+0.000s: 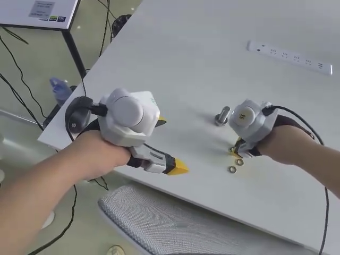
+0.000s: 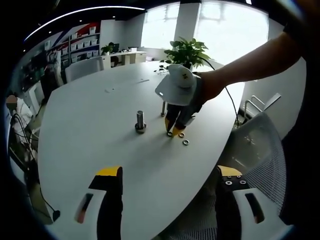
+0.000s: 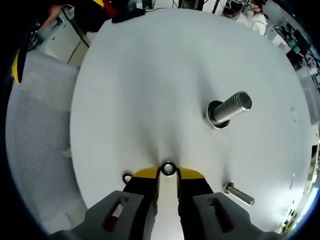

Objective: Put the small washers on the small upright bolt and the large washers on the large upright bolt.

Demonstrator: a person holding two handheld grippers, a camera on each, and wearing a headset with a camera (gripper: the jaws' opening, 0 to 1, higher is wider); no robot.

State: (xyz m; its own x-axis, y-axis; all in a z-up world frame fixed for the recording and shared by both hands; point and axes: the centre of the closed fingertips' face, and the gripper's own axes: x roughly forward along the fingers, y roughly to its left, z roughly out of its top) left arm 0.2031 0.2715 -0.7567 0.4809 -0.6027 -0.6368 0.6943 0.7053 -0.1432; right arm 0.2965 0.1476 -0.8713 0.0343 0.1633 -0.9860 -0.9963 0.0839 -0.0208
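The large upright bolt (image 1: 223,116) (image 2: 140,121) (image 3: 229,108) stands on the white table (image 1: 175,64). The thin small bolt (image 3: 240,194) (image 2: 163,107) stands near it. My right gripper (image 1: 237,152) (image 2: 172,128) (image 3: 168,175) points down at the tabletop, its yellow tips closed on a washer (image 3: 168,168) that rests on the table. Another washer (image 3: 127,177) lies just left of the tips. Loose washers (image 1: 240,162) (image 1: 232,169) (image 2: 186,142) lie beside it. My left gripper (image 1: 169,144) (image 2: 167,175) hovers at the table's near edge, open wide and holding nothing.
A white power strip (image 1: 289,56) lies at the far right of the table. A grey mesh chair (image 1: 175,223) (image 2: 260,145) stands under the near table edge. Cables hang off the left side. A potted plant (image 2: 187,50) stands beyond the table.
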